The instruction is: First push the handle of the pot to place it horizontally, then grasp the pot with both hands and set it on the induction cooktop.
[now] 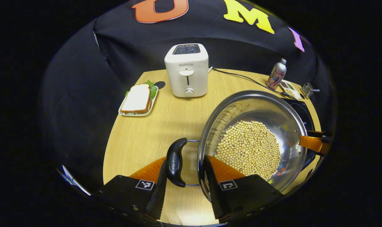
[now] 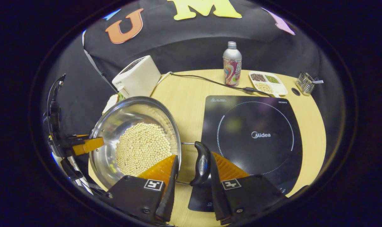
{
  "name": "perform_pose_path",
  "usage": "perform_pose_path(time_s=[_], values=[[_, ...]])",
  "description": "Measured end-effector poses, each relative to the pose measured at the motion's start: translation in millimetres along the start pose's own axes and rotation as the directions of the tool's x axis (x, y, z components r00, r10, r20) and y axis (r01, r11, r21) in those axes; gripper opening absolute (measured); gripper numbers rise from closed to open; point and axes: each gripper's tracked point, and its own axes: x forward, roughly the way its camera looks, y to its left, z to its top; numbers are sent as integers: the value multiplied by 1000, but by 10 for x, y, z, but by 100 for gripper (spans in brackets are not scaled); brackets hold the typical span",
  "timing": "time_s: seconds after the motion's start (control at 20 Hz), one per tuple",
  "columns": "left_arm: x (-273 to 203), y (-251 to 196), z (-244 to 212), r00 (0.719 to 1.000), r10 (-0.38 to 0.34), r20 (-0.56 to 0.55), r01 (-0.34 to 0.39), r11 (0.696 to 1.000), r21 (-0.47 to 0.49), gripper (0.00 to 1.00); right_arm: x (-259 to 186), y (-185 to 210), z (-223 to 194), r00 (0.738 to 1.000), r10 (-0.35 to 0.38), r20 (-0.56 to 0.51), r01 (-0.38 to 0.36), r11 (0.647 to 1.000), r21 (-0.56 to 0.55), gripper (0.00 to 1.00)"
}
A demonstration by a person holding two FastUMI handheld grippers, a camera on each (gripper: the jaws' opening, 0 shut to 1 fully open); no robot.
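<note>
Currently the left gripper [image 1: 184,171] has its fingers spread around the black side handle [image 1: 175,162] of the steel pot [image 1: 274,107]: the left finger touches the handle, the right finger lies at the pot's rim, over the soybeans [image 1: 249,148]. Similarly, the right gripper [image 2: 194,168] straddles the opposite black handle [image 2: 202,163], its right finger against the handle and its left finger at the rim, so neither pair is pressed together. Pot position: on the wooden table [image 2: 184,91], just left of the induction cooktop [image 2: 254,132], with the toaster [image 1: 187,70] and sandwich plate [image 1: 138,100] on the far side.
</note>
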Motion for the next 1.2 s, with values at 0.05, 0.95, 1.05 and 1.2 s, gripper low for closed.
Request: perform_pose_path(time_s=[0.05,0.95,1.05,1.2], values=[[21,2,-2,1000,-4,8,4,1000,2,59,-64,-32,8,1000,-6,9,6,1000,2,53],[243,-92,199,975,-198,98,184,974,132,60,-1443,-1422,-400,967,-213,142,190,969,161,51],[318,-103,218,973,-212,90,198,970,137,59,-1451,-1640,-368,963,-230,143,206,965,164,50],[403,-93,232,973,-222,66,213,968,130,60,-1420,-1956,-314,963,-241,122,221,962,158,51]])
